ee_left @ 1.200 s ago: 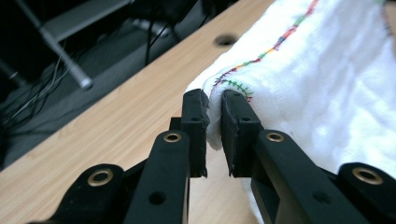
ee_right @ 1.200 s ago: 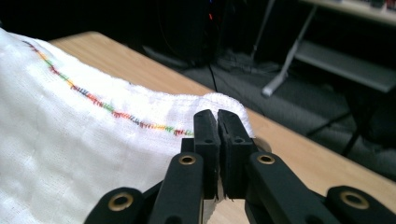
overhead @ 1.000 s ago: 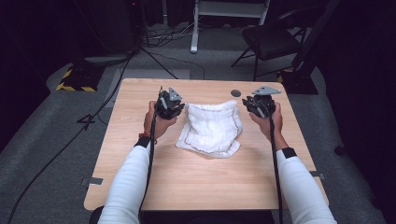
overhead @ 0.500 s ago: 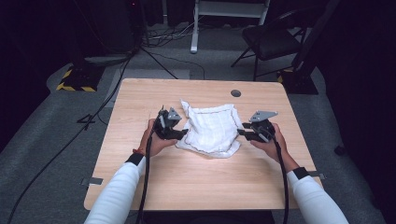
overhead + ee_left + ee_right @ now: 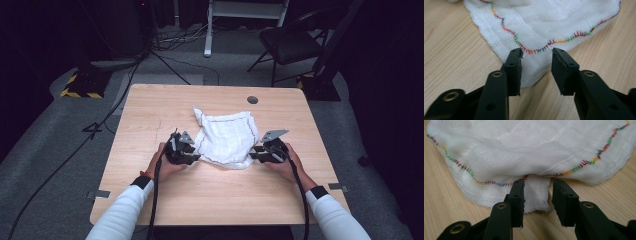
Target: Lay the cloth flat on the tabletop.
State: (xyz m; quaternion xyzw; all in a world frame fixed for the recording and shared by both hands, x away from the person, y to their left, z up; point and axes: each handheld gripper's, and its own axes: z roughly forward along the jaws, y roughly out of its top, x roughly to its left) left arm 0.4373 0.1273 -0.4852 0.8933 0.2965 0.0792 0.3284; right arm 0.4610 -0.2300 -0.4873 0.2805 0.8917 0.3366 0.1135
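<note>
A white gauze cloth (image 5: 225, 137) with a multicoloured stitched hem lies crumpled on the wooden table (image 5: 210, 200). My left gripper (image 5: 195, 156) rests low at the cloth's left near edge. In the left gripper view the cloth's (image 5: 544, 22) hem lies between the tips of my left gripper (image 5: 537, 53); its jaws have just been closing but stand apart, not pressing. My right gripper (image 5: 254, 154) sits at the cloth's right near edge. In the right gripper view a cloth (image 5: 524, 150) flap lies between my right gripper's (image 5: 538, 183) jaws, which have just been closing with a gap left.
A small round hole (image 5: 252, 100) sits near the table's far edge. Beyond the table are a dark chair (image 5: 295, 42), a white stand (image 5: 245, 10), floor cables and a yellow-black striped block (image 5: 80, 85). Bare wood lies in front of the hands.
Both hands have come toward the near side and down. The cloth came with them from the far half to the table's middle and now lies lower and flatter.
</note>
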